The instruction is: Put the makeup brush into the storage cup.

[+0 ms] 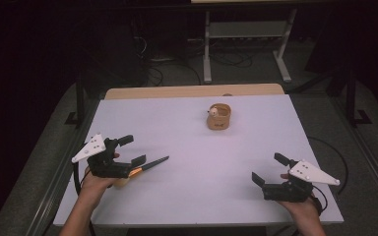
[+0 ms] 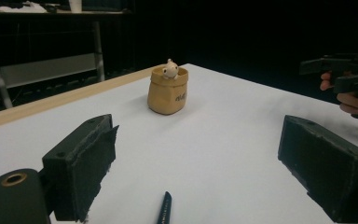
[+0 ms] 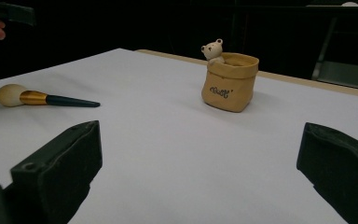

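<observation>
A white table (image 1: 202,162) fills mid-frame in a dark room, with a metal stand (image 1: 246,29) at the upper centre. The left gripper (image 1: 132,150) and right gripper (image 1: 270,169) both gape wide, empty. A makeup brush (image 1: 145,167) lies lower left.

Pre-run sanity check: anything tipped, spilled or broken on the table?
Nothing stands out. The tan pouch stands upright with the little bear peeking over its rim. The makeup brush lies flat on the white table, intact. Left gripper and right gripper are open, holding nothing.
</observation>
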`<state>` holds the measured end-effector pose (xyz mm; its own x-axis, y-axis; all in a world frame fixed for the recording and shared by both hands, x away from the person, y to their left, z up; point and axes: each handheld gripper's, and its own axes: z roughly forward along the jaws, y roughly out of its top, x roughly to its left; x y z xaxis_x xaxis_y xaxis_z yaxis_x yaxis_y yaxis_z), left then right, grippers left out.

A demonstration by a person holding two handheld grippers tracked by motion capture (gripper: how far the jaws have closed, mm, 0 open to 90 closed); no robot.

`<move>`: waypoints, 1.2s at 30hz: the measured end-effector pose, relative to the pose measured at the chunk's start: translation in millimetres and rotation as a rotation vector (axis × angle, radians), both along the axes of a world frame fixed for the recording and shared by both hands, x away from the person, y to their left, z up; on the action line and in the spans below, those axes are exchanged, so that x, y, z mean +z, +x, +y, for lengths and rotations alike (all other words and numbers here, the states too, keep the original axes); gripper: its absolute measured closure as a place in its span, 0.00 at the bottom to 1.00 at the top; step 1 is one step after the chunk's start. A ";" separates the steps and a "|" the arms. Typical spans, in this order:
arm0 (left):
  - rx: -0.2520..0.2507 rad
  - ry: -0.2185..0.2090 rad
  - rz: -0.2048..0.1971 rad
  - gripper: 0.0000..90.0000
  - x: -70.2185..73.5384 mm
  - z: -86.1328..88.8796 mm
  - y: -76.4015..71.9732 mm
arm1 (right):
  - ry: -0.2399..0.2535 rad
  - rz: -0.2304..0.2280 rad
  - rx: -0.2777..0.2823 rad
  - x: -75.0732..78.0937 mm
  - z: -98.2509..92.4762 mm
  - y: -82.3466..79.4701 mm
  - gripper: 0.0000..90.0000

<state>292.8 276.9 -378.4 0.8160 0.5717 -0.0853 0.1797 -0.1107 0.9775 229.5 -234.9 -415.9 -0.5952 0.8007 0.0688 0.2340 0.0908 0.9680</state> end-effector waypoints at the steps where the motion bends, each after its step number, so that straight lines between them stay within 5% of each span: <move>1: -0.002 -0.002 -0.008 0.12 1.4 0.5 0.3 | -0.002 -0.003 0.001 0.1 -0.1 0.2 0.00; 26: -0.012 -0.002 -0.061 0.12 17.3 -5.9 26.6 | -0.003 -0.004 -0.005 0.9 -0.8 0.0 0.00; 36: 0.004 0.002 -0.063 0.12 12.8 -8.5 41.2 | 0.001 -0.006 -0.008 0.9 -0.4 -0.8 0.00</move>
